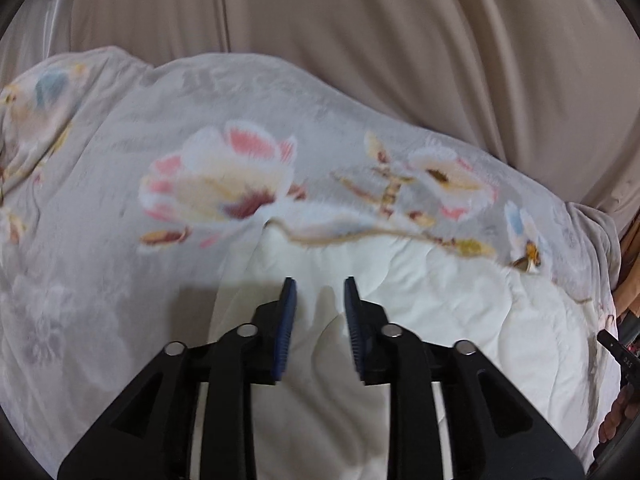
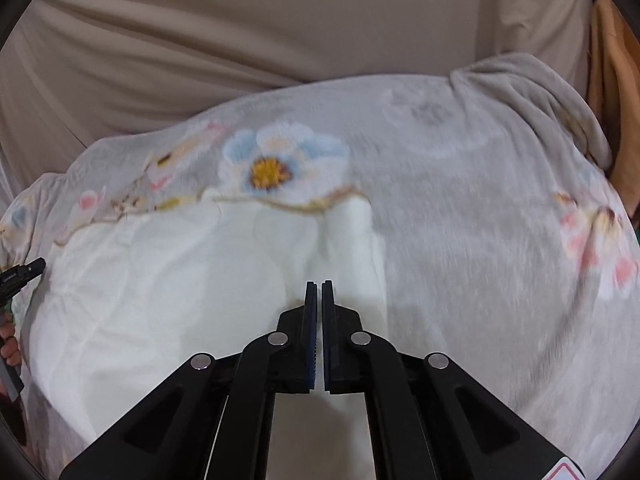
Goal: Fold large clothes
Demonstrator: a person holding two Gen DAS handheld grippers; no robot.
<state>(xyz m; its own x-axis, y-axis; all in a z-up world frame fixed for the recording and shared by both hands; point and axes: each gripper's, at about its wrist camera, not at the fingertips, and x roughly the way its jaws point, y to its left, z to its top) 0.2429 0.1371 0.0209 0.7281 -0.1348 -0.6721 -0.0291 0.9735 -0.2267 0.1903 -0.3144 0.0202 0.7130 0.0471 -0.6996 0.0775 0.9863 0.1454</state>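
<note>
A big soft floral blanket point(image 1: 100, 240) lies spread over a beige sheet point(image 1: 360, 20) that covers what looks like a bed or sofa. The blanket is grey with pink, white and blue flowers, and its white quilted underside point(image 1: 460, 320) is turned up in the middle. In the left wrist view, the left tongs point(image 1: 320, 284) hang just over the white part with their blue pads apart, and nothing is between them. A dark shadow falls on the blanket to the left of them. At the far right edge of that view the tip of the other tool and a bit of a hand can be seen, blurry. In the right wrist view, a hand point(image 2: 10, 344) holding the other tool shows at the far left edge. In the middle, the right tongs point(image 2: 320, 284) are pressed together over a ridge of the white part; whether any cloth is pinched between them cannot be told. To the right the grey fuzzy side bunches up in folds point(image 2: 540, 96). Beyond it, at the far right, something orange point(image 2: 612, 80) stands by the sheet.
</note>
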